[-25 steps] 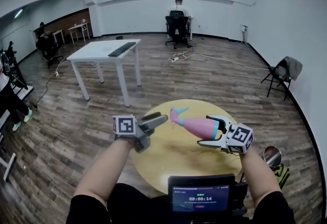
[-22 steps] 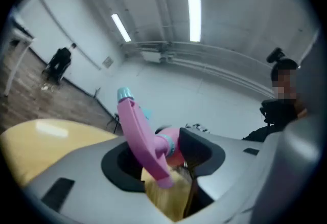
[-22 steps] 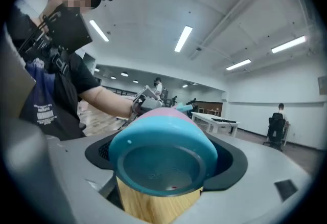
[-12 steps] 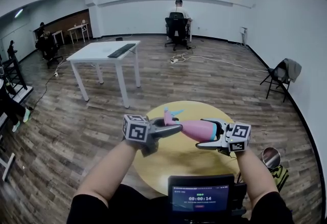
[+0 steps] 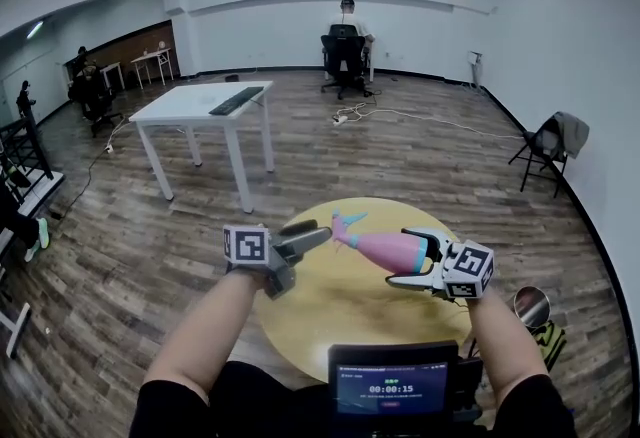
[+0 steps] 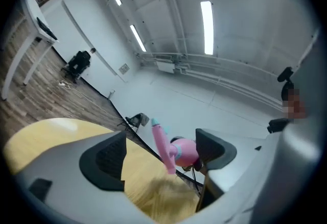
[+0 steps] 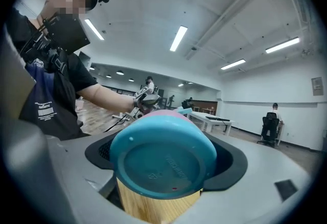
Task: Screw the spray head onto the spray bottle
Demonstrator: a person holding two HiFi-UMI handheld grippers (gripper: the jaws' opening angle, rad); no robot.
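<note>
My right gripper [image 5: 412, 256] is shut on a pink spray bottle [image 5: 388, 250] and holds it lying level above the round yellow table [image 5: 330, 311]. The bottle's teal base [image 7: 163, 164] fills the gap between the right jaws. The spray head [image 5: 346, 224], pink with a teal tip, sits on the neck end and points left. My left gripper [image 5: 312, 233] hovers just left of the spray head, clear of it. Its jaws have just been opening and stand open. From the left gripper view the spray head [image 6: 162, 143] shows beyond the left gripper [image 6: 162, 155], untouched.
A white table [image 5: 200, 101] with a keyboard stands further back on the wooden floor. A person sits on an office chair [image 5: 346, 51] at the far wall. A folding chair [image 5: 553, 144] with cloth stands at the right. A screen [image 5: 392, 386] sits at the bottom edge.
Half a second ago the left gripper was at the spray head with its jaws narrowed. It has since drawn back to the left and opened. The right gripper and bottle have barely moved.
</note>
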